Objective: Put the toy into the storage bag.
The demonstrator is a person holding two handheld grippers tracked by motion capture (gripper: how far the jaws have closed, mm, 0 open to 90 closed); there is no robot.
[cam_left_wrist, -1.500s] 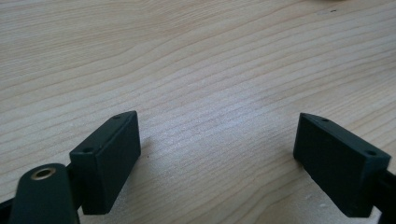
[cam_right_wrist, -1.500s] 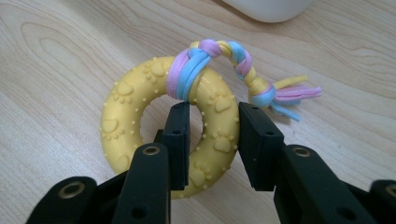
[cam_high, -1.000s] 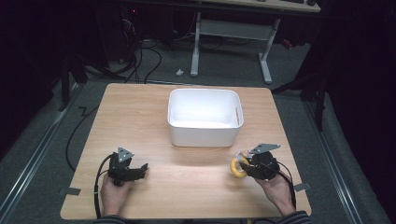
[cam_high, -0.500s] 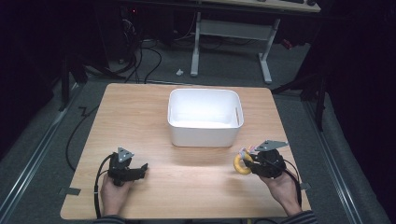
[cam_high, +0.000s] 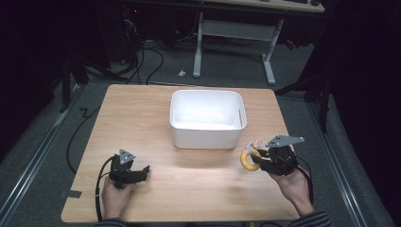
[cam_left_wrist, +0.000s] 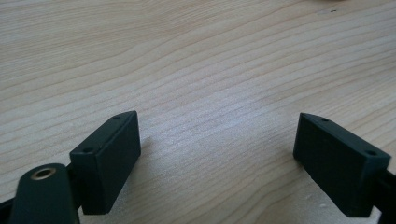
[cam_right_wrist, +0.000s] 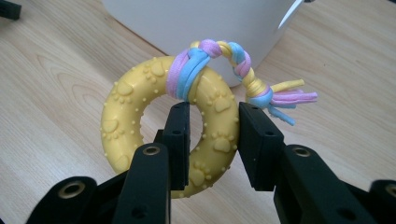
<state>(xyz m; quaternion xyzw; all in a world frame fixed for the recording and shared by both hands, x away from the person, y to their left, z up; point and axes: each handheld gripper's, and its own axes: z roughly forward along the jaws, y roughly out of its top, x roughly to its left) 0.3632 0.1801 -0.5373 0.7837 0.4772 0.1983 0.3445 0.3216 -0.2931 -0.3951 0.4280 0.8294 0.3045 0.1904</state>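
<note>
At the left we rest our left gripper (cam_high: 137, 173) low on the wooden counter (cam_high: 142, 118), its fingers (cam_left_wrist: 109, 154) spread wide with nothing but bare wood between them. In the middle stands a white bin (cam_high: 206, 118). At the right, just beside the bin's near corner, our right gripper (cam_high: 257, 160) pinches a yellow ring toy (cam_right_wrist: 159, 135) with a braided pastel rope (cam_right_wrist: 219, 58), one finger through its hole.

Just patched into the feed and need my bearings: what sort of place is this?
Probably a lab or workshop recording station: a light wooden table on grey carpet, tangled black cables on the floor behind, a white-legged workbench frame, and dark surroundings.
</note>
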